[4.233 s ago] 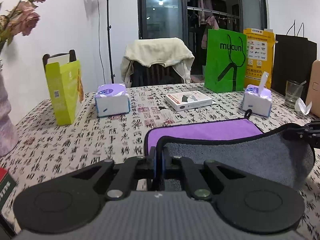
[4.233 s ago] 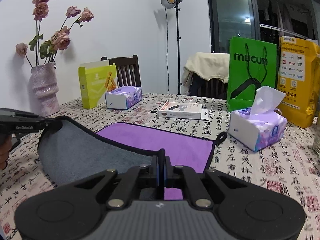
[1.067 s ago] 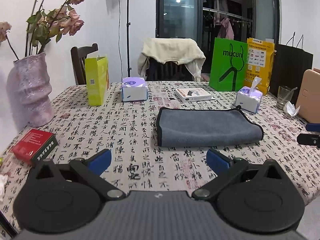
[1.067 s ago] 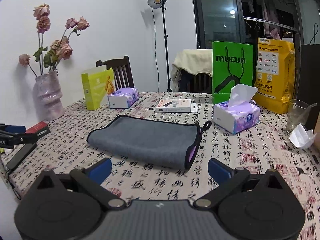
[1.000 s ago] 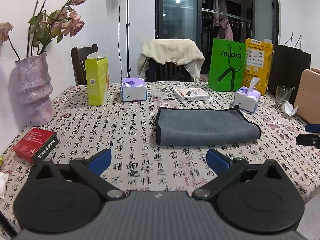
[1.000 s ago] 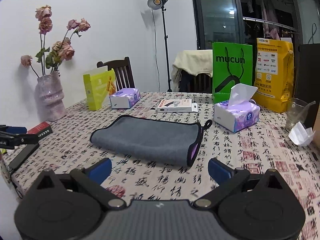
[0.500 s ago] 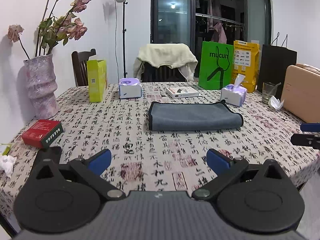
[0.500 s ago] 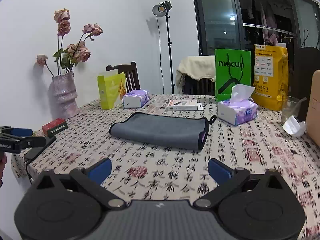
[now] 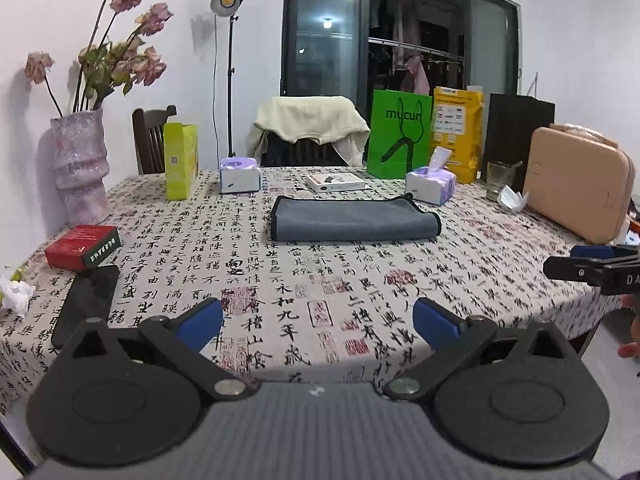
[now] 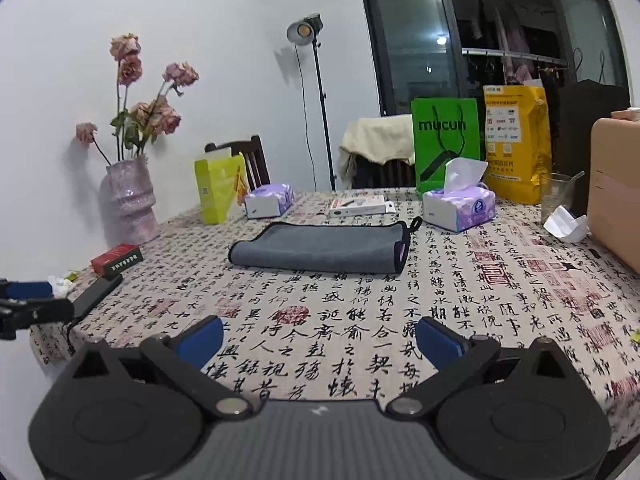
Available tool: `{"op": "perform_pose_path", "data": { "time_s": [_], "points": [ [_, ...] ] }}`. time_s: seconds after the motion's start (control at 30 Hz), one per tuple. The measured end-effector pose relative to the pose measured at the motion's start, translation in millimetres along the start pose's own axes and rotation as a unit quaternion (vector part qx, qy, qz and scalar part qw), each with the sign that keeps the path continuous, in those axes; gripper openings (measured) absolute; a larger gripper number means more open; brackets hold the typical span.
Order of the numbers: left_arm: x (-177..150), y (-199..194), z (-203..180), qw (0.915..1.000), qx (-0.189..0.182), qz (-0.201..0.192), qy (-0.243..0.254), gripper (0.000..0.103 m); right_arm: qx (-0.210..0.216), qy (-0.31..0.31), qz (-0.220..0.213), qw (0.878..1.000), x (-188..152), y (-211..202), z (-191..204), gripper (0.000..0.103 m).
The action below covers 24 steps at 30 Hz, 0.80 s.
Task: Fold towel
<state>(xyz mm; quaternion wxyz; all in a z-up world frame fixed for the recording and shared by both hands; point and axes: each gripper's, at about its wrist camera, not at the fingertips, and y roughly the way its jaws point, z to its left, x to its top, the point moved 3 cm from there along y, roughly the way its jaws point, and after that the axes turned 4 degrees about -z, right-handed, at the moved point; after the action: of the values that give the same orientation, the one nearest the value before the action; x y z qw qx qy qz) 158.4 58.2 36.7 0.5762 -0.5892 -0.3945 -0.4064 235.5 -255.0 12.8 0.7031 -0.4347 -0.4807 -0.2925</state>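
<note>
Facing a table (image 9: 320,288) under calligraphy-print cloth, with dark windows and a draped chair behind.

Starting at the left: noting a vase (image 9: 80,172), a red box (image 9: 82,246) and a phone (image 9: 86,304) crowding that side, with the phone lying close to the near-left edge. Holding the left gripper (image 9: 318,322) spread wide and empty, hovering off the near edge, well apart from everything on the table.

Moving to the middle: finding the towel (image 9: 354,220) lying flat as a long grey rectangle, already doubled over, a sliver of purple lining showing at its right end in the right wrist view. Judging one fold as done and the step in hand as a pause between folds, or possibly the finish. Judging that a further fold is calling for both grippers to be reaching in over the near edge, pinching the two corners of one short end and carrying them across to the other end.

Enjoying plenty of bare cloth between the near edge and the towel, and some to its left.

Ending at the right: watching a tissue pack (image 9: 430,186) sitting just beside the towel's far-right corner, then a glass (image 9: 498,174) and a tan case (image 9: 576,188) further out, so leaving less room for swinging on that side. Keeping the right gripper (image 10: 320,338) likewise spread and empty, off the near-right edge.
</note>
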Motion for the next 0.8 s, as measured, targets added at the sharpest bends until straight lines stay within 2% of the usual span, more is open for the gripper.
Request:
{"op": "perform_pose_path", "data": {
  "time_s": [0.07, 0.27, 0.57, 0.8],
  "points": [
    [-6, -5, -5, 0.9999, 0.01, -0.007, 0.003, 0.103, 0.001, -0.001, 0.005, 1.0, -5, -5, 2, 0.103],
    [-14, -17, -12, 0.9999, -0.004, -0.009, -0.005, 0.103, 0.005, -0.01, 0.004, 1.0, -16, -20, 14, 0.103],
    [-30, -42, -17, 0.9996, 0.016, -0.021, 0.002, 0.103, 0.006, -0.002, 0.005, 1.0, -38, -42, 23, 0.103],
    [-50, -59, -21, 0.9996, 0.024, -0.015, -0.002, 0.103, 0.012, -0.012, -0.003, 1.0, -51, -61, 36, 0.103]
  ]
}}
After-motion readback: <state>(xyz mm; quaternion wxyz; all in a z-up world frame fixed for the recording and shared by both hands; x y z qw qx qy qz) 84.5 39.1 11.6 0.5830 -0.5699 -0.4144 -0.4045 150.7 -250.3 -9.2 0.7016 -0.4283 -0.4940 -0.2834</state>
